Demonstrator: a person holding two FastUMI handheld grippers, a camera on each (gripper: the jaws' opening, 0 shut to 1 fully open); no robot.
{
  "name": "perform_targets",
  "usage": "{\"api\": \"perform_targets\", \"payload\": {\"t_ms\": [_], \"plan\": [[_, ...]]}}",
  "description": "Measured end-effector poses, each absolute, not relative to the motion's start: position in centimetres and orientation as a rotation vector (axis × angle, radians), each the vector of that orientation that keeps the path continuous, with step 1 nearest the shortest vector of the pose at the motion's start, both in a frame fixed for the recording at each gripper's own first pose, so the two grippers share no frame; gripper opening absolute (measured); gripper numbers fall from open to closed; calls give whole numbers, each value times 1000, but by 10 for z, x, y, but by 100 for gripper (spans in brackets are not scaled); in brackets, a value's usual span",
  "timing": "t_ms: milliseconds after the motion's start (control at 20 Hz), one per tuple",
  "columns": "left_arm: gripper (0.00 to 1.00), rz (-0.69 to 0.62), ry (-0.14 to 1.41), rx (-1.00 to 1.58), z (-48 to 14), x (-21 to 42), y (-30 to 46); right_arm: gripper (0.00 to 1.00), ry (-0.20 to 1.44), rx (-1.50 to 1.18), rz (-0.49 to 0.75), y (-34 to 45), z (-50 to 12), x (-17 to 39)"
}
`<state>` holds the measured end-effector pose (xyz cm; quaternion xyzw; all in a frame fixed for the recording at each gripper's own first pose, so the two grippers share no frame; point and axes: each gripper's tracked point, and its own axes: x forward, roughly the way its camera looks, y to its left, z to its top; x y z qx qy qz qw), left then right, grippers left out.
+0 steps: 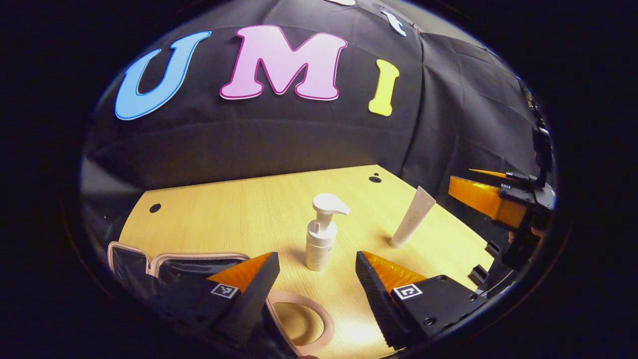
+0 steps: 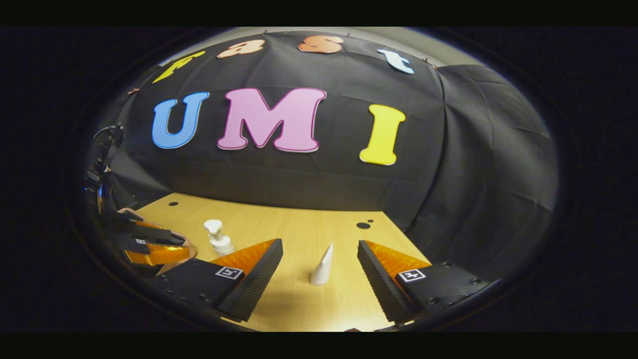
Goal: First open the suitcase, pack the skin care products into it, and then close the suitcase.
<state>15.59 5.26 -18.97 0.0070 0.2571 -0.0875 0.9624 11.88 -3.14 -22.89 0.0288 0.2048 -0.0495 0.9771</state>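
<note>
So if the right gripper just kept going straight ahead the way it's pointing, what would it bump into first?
Most likely the white tube standing upright on the wooden table. It sits ahead of the open right gripper, roughly centred between the fingers, though depth is hard to judge.

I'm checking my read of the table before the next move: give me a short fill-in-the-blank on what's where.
1. The pump bottle stands ____ on the wooden table.
2. The left gripper has its jaws ____, with nothing between them.
3. The white tube stands straight ahead of the ____ gripper.
4. The suitcase lies to the ____ of the pump bottle in the left gripper view.

Missing words: upright; open; right; left
</note>
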Motion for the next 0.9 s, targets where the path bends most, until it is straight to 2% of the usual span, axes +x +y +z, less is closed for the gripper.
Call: {"api": "perform_targets", "payload": {"t_ms": [400, 850, 900], "plan": [[97, -93, 583, 30, -236, 214, 33, 96, 529, 114, -52, -37, -308, 148], [97, -17, 695, 41, -290, 245, 43, 97, 629, 102, -19, -30, -376, 169], [84, -13, 715, 46, -289, 242, 41, 97, 644, 109, -8, -27, -385, 168]]}}
